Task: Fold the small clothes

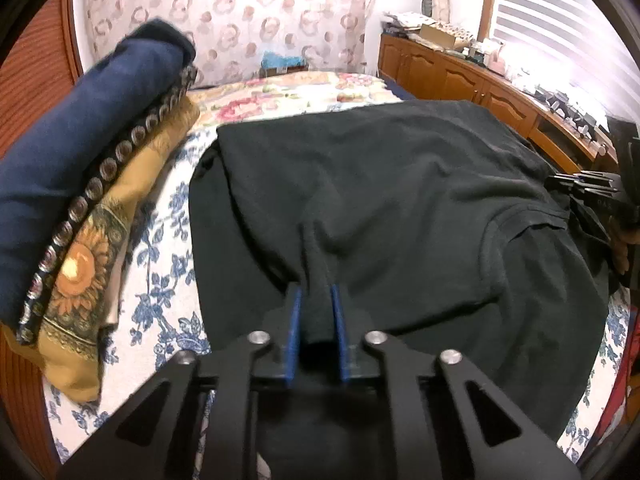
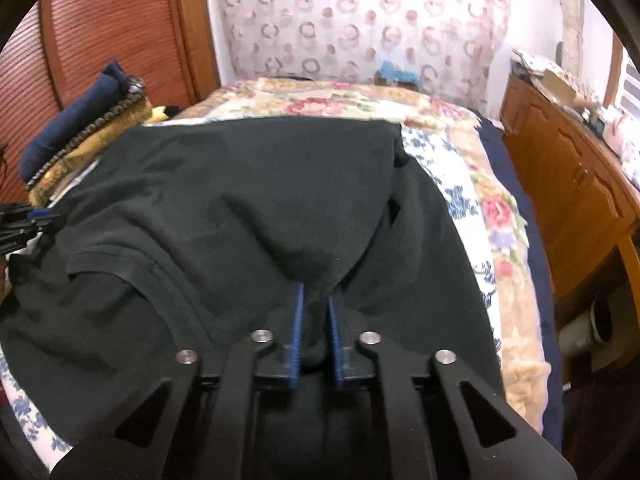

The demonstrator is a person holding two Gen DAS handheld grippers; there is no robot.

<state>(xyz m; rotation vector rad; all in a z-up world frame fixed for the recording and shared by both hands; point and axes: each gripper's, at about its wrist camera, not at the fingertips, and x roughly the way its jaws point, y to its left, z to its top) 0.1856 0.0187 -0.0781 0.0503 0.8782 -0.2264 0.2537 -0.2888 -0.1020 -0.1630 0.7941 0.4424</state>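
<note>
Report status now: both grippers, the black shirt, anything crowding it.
Left gripper shut on black shirt. Right gripper shut on it too. Shirt partly folded on bed. Folded stack beside it, apart.

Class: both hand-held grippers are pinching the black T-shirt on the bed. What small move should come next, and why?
Probably lift both pinches together and carry them toward the far hem. The left hand-held gripper and right hand-held gripper each clamp a tuft of the black T-shirt, which lies spread on the floral bedspread, partly folded.
</note>
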